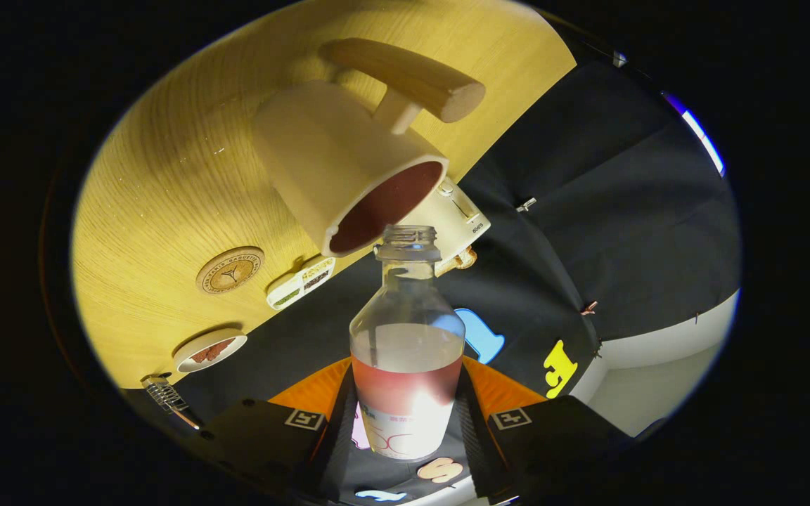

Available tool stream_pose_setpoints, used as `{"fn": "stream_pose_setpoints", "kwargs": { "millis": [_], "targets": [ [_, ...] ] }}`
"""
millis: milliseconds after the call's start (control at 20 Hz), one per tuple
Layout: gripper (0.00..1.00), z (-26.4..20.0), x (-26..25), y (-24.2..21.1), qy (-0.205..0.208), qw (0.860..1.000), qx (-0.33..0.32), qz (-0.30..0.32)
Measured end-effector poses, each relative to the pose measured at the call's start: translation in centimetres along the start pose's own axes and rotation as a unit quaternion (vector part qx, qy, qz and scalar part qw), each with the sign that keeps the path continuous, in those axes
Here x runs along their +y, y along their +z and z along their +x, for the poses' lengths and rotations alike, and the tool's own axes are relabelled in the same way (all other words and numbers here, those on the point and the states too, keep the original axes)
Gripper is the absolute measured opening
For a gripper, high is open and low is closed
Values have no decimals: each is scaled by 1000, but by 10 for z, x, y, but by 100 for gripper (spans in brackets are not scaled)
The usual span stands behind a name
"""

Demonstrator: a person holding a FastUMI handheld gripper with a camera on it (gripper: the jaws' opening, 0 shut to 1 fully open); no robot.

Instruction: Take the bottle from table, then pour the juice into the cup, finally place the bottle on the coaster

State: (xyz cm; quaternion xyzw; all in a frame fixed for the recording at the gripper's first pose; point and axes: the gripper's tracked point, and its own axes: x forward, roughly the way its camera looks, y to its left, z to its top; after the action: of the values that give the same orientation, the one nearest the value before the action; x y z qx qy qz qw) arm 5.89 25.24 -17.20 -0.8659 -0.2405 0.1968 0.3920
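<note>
Gripper: one gripper [408, 422], both fingers [328, 414] pressed on the sides of the bottle, grasping it.
Bottle: one clear bottle [407, 344], uncapped, tipped with the view, reddish juice low in its body; its mouth sits just at the cup's rim.
Cup: one cream cup [338, 158] with a wooden handle, on the table beyond the fingers, red liquid inside.
Coaster: one round wooden coaster [230, 269], near the cup, apart from it.
Other items: one small dish [209, 349], one flat white box [301, 282], one white appliance [455, 218] behind the cup.
Surface: pale wood-grain table [166, 176].
Room: black cloth wall [588, 176].
</note>
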Motion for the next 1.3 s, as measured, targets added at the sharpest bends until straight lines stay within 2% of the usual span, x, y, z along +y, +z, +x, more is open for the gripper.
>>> {"fn": "stream_pose_setpoints", "kwargs": {
  "millis": [250, 400, 550, 650, 750, 850, 1050, 1100, 1300],
  "targets": [
    [70, 1, 6, -7, 14, 999, 17, 39],
    [70, -2, 15, -14, 30, 995, 37, 88],
    [70, -14, 32, -16, 61, 980, 64, 180],
    [71, -20, 42, -17, 85, 959, 86, 254],
    [71, -26, 52, -13, 111, 929, 107, 338],
    [71, -29, 61, -5, 140, 891, 123, 414],
    [71, -29, 60, 11, 143, 821, 139, 534],
    [71, -30, 57, 15, 137, 799, 138, 569],
    [71, -28, 48, 19, 110, 693, 139, 699]
  ]
}}
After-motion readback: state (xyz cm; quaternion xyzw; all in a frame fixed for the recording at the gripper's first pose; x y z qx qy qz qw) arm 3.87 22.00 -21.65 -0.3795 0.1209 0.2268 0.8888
